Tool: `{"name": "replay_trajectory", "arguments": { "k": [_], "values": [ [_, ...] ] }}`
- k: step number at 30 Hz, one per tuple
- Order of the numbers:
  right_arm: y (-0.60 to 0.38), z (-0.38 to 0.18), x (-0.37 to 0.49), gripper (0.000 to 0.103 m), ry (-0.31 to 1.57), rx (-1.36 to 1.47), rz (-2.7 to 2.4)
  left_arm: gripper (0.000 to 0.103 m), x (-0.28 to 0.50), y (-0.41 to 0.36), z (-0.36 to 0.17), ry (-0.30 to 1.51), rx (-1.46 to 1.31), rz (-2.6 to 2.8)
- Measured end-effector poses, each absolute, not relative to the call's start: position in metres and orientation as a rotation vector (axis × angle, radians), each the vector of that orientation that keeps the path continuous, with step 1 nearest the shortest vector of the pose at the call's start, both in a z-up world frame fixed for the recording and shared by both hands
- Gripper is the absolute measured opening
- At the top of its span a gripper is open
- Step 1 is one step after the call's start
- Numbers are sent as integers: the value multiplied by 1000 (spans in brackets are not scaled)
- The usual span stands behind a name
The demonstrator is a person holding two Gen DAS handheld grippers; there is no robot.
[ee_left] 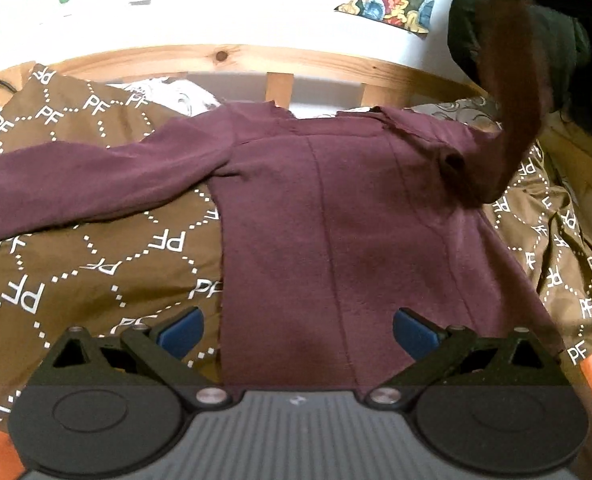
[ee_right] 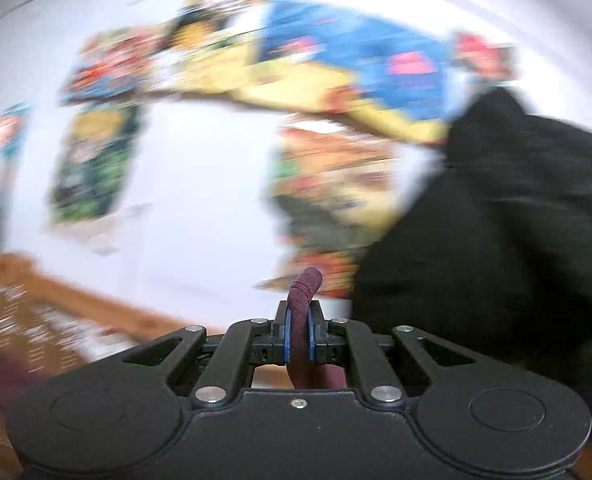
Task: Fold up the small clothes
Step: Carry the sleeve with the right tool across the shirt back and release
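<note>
meanwhile the right gripper pinched the maroon shirt's sleeve; the left gripper hung wide open, empty, above the maroon shirt.

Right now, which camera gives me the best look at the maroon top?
The left wrist view: the maroon top lies spread on the brown bedspread, one sleeve lifted. The right wrist view, blurred, shows only a fold of fabric pinched in the right gripper.

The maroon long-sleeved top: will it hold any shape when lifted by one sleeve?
Probably not. The maroon top looks floppy: its raised sleeve sags from the right gripper, which is shut on the cuff. It likely grips well, being soft knit, and seems light on the patterned bedspread.
</note>
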State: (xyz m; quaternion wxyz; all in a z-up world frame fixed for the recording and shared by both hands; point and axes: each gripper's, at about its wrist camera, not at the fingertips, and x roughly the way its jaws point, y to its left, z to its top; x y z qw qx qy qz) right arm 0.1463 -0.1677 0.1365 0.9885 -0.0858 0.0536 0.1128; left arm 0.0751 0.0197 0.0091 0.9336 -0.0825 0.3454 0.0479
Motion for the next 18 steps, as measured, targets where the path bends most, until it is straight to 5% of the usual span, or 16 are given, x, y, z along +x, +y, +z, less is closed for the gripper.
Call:
{"name": "replay_trajectory", "arguments": {
  "k": [11, 18],
  "values": [
    [-50, 50, 155, 11, 395, -330, 616, 102, 70, 20, 5, 718, -139, 90],
    [-89, 40, 143, 65, 488, -173, 679, 102, 72, 18, 2, 739, -132, 82]
  ]
}}
